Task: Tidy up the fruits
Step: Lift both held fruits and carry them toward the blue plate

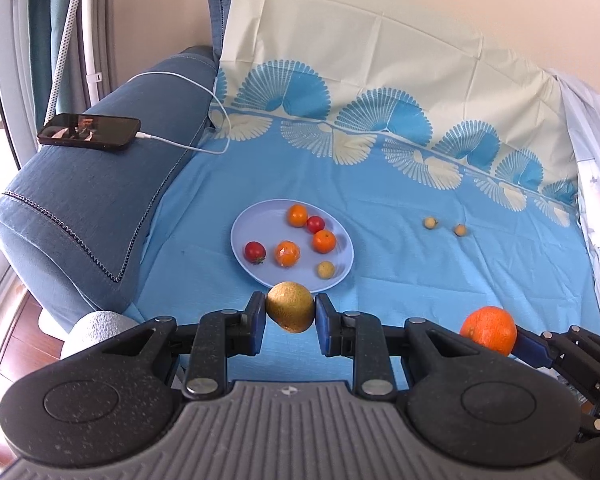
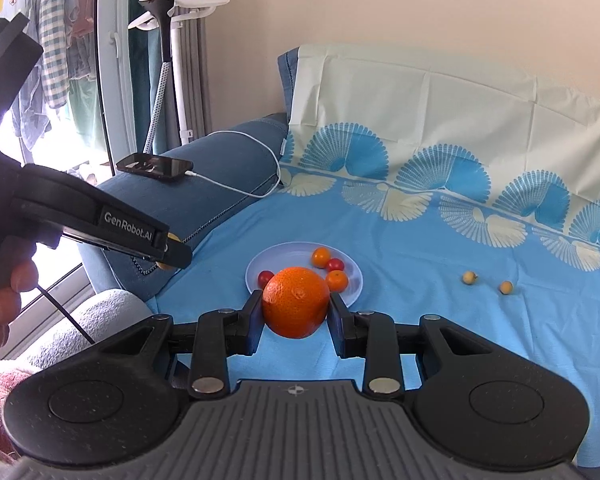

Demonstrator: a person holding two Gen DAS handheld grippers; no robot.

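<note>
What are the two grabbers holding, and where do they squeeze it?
Left hand-held gripper squeezes a kiwi by its sides. Right hand-held gripper squeezes a big orange by its sides.

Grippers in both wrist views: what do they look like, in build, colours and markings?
Both are alike: the left gripper and right gripper have speckled black linkage arms with silver pivot pins, blue-padded fingers and a ribbed grey base with a small cross-circle mark. The left's side reads "GenRobot.AI" in white. No sleeve visible.

My claws hold one kiwi (image 1: 290, 306) and one large orange (image 2: 295, 302). Ahead, one plate (image 1: 260, 220) bears three small oranges (image 1: 297, 215), two tomatoes (image 1: 255, 251), one yellow fruit (image 1: 325, 269). Two more yellow fruits (image 1: 430, 223) lie right of it.
</note>
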